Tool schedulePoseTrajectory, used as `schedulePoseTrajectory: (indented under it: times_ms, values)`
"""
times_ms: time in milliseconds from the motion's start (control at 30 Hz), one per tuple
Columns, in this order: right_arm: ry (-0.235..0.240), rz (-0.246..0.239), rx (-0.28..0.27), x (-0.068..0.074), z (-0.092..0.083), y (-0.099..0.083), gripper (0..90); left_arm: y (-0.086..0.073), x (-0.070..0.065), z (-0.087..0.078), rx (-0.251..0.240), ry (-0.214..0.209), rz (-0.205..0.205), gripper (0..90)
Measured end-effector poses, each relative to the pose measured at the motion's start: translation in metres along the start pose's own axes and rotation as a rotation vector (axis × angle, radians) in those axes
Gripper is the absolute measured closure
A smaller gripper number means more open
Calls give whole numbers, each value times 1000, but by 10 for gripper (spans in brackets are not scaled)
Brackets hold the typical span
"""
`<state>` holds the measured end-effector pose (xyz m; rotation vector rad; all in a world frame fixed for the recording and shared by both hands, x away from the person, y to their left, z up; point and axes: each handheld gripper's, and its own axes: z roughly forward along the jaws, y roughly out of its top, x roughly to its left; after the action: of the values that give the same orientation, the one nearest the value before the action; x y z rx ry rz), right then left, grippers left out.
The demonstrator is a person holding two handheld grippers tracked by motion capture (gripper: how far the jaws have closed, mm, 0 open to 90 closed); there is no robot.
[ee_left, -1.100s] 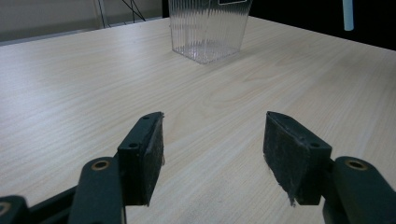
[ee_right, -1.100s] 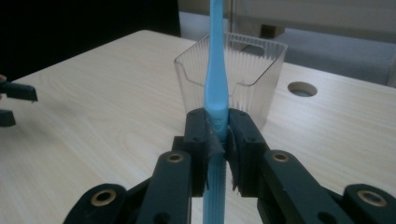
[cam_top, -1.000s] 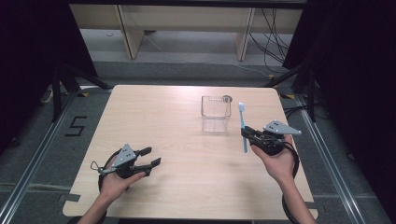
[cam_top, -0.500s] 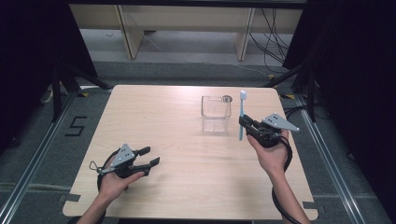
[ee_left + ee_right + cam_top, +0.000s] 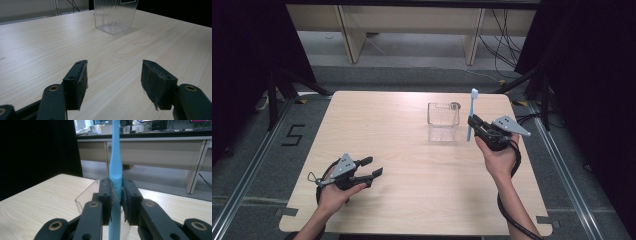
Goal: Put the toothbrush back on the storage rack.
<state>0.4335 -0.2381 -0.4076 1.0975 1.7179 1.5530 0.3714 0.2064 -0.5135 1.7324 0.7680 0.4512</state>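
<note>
A light blue toothbrush point(image 5: 472, 112) stands nearly upright, brush head up, clamped between the jaws of my right gripper point(image 5: 472, 122). That gripper hovers just right of a clear ribbed plastic cup point(image 5: 443, 120) on the far middle of the wooden table point(image 5: 402, 150). In the right gripper view the toothbrush handle point(image 5: 116, 170) runs up between the shut pads, with the cup point(image 5: 86, 200) right behind them. My left gripper point(image 5: 371, 167) rests on the table at the near left, jaws wide apart with nothing between them. Its own view shows the cup point(image 5: 115, 15) far ahead.
A small round hole or grommet point(image 5: 455, 105) sits in the table behind the cup. Beyond the table's far edge are wooden bench legs point(image 5: 347, 30) and cables point(image 5: 507, 35) on the floor. Dark curtains flank both sides.
My right gripper has carried the toothbrush away from me, toward the cup's right side, and slightly upward. The left gripper has stayed put.
</note>
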Motion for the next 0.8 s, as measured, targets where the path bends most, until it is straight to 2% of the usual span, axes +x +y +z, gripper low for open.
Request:
schedulePoseTrajectory:
  times_ms: [67,200,233,267,333,367,400,433,533,600,633,667,800]
  values:
    - [-8,-15,-2,-1,1,1,790,0,0,0,0,1,-2,378]
    - [-14,12,-23,0,3,3,790,1,1,0,10,9,0,378]
    - [-15,-8,-34,-1,4,3,790,1,1,0,11,10,-1,378]
    - [-24,-10,-27,-1,4,4,790,1,0,1,11,9,-2,378]
    - [-20,-12,-49,-2,6,5,790,1,0,2,9,6,-2,378]
    - [-21,-9,-47,-3,7,6,790,0,1,3,2,0,-4,378]
    - [-32,12,-41,-1,7,6,790,0,0,2,15,10,-2,378]
    - [-28,-5,-51,-3,8,6,790,0,0,2,13,9,-3,378]
    - [-30,-12,-61,-3,10,6,790,0,0,2,14,11,-6,378]
    - [-32,-1,-65,-3,12,4,790,0,0,2,14,11,-6,378]
    - [-35,-14,-69,-3,13,4,790,-1,0,2,14,11,-7,378]
    - [-30,9,-64,-2,14,4,790,-1,0,2,14,10,-6,378]
    - [-40,2,-75,-2,15,5,790,-2,0,2,3,1,-6,378]
